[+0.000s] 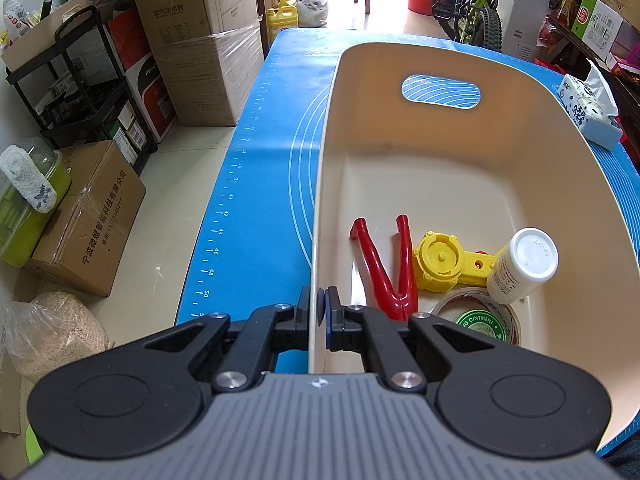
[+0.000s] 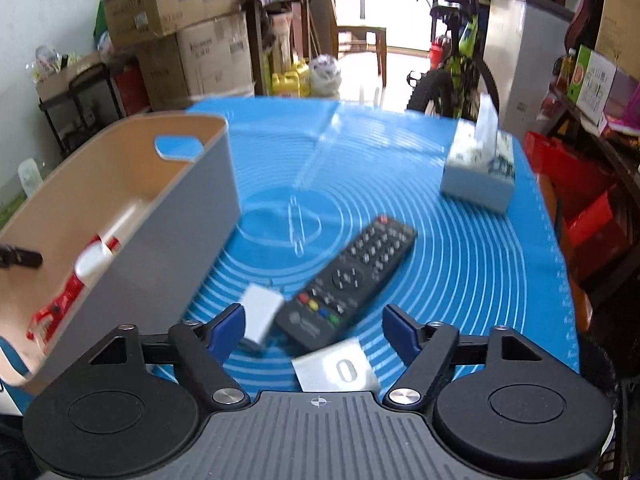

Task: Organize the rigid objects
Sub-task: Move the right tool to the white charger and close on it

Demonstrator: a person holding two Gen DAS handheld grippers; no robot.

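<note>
A cream bin (image 1: 460, 168) stands on the blue mat (image 1: 256, 168). My left gripper (image 1: 321, 310) is shut on the bin's near left wall. Inside lie a red Y-shaped piece (image 1: 390, 268), a yellow toy (image 1: 444, 262), a white bottle (image 1: 520, 266) and a tape roll (image 1: 480, 320). In the right wrist view the bin (image 2: 192, 208) is at the left. My right gripper (image 2: 314, 330) is open and empty above a black remote (image 2: 348, 280), a white adapter (image 2: 260, 312) and a silver card (image 2: 336, 368).
A tissue box (image 2: 480, 168) sits at the mat's far right, also seen in the left wrist view (image 1: 588, 112). Cardboard boxes (image 1: 200, 40), a black shelf (image 1: 80, 80) and a bicycle (image 1: 476, 4) surround the table. The mat's left edge (image 1: 216, 216) drops to the floor.
</note>
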